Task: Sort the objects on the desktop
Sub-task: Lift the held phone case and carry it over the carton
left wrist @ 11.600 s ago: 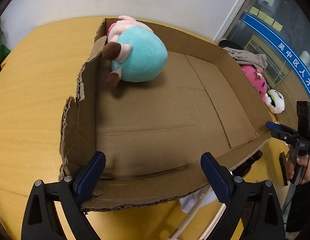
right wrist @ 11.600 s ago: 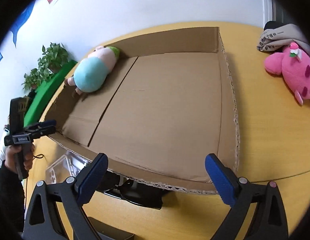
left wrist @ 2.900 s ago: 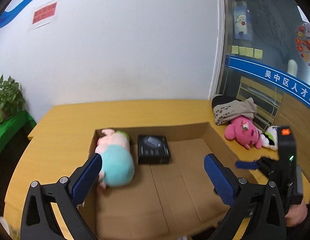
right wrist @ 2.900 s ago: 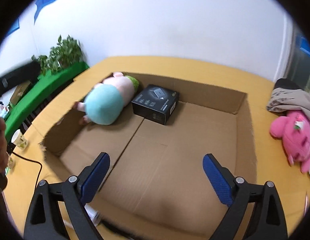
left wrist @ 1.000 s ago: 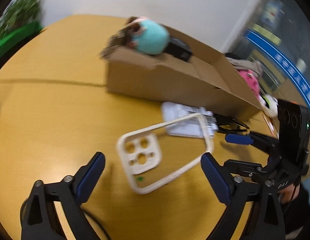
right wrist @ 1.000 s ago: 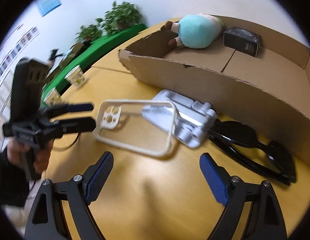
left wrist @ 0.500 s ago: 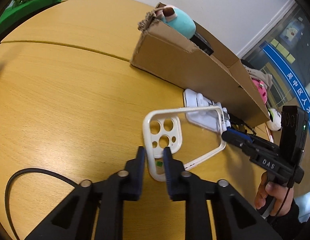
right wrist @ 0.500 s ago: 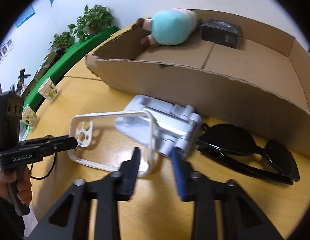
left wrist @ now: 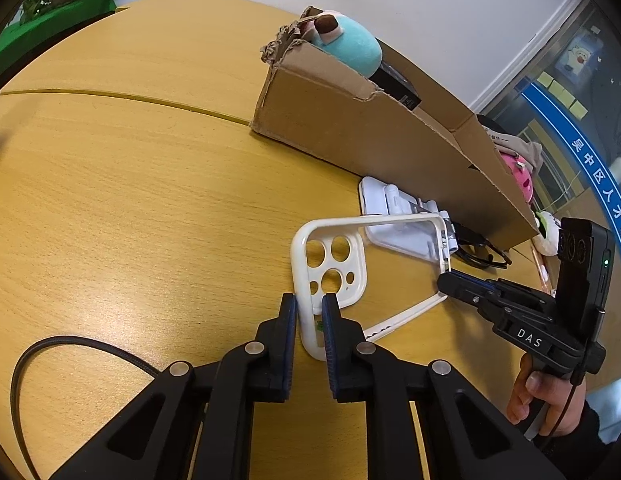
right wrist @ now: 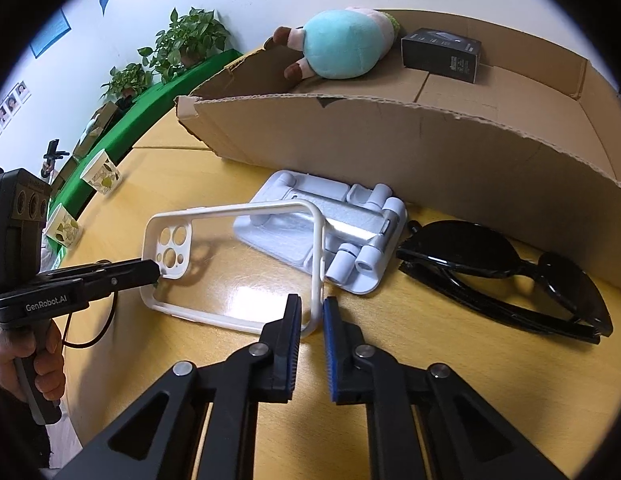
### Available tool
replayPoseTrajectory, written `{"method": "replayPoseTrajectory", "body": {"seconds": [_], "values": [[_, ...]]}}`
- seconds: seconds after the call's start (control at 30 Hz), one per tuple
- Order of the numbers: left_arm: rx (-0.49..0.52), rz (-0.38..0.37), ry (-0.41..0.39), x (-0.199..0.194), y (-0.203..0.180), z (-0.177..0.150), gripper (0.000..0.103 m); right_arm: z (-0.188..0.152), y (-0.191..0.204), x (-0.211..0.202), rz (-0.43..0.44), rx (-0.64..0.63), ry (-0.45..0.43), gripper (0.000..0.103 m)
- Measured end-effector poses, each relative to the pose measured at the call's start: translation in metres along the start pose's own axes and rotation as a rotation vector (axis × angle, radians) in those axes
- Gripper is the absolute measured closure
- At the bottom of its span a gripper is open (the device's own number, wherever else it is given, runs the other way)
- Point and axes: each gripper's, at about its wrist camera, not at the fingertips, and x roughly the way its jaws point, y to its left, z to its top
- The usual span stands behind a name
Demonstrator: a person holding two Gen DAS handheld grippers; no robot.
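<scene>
A white phone case [left wrist: 360, 264] with a clear back lies tilted on the wooden table, between both grippers. My left gripper [left wrist: 310, 308] is closing, its pads pressed on the rim at the camera-hole end. In the right wrist view the left gripper [right wrist: 154, 274] reaches in from the left. My right gripper [right wrist: 312, 312] is shut on the opposite end of the phone case [right wrist: 230, 211]. In the left wrist view the right gripper [left wrist: 444, 280] comes in from the right, with a hand on its handle. Behind stands the cardboard box [right wrist: 390, 152].
The box holds a teal plush [right wrist: 342, 44] and a small black box [right wrist: 440, 54]. A white folding stand [right wrist: 350, 216] and black sunglasses [right wrist: 502, 264] lie along its front wall. Paper cups [right wrist: 102, 176] stand at the left; a black cable [left wrist: 70, 344] curls near me.
A second ago both grippers stood wide open over the case. Both have since closed onto its two ends, and the views have steadied.
</scene>
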Motion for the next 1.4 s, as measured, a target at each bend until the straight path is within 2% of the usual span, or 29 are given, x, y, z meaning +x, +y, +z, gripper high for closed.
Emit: {"method": "replayPoseTrajectory", "body": {"seconds": [0.2,0.3,0.57,0.83,1.13,1.27,1.4], "values": [[0.007,-0.003,-0.001,-0.001,0.002,0.001,0.092,-0.001,0.001,-0.001,-0.004,-0.013,-0.003,0.094],[0.019,-0.002,-0.023,-0.006,0.0,0.001,0.096,-0.003,0.003,-0.003,-0.02,-0.027,-0.018,0.095],[0.114,-0.025,-0.146,-0.043,-0.038,0.014,0.097,-0.003,0.006,-0.043,-0.056,-0.044,-0.151,0.097],[0.223,-0.064,-0.274,-0.073,-0.086,0.056,0.097,0.024,0.002,-0.099,-0.113,-0.055,-0.328,0.097],[0.334,-0.067,-0.388,-0.084,-0.124,0.113,0.097,0.068,-0.011,-0.133,-0.162,-0.037,-0.441,0.097],[0.369,-0.042,-0.358,-0.074,-0.129,0.139,0.097,0.087,-0.023,-0.125,-0.15,0.012,-0.444,0.097],[0.336,0.007,-0.296,-0.052,-0.115,0.168,0.097,0.104,-0.032,-0.101,-0.115,0.055,-0.402,0.096]]}}
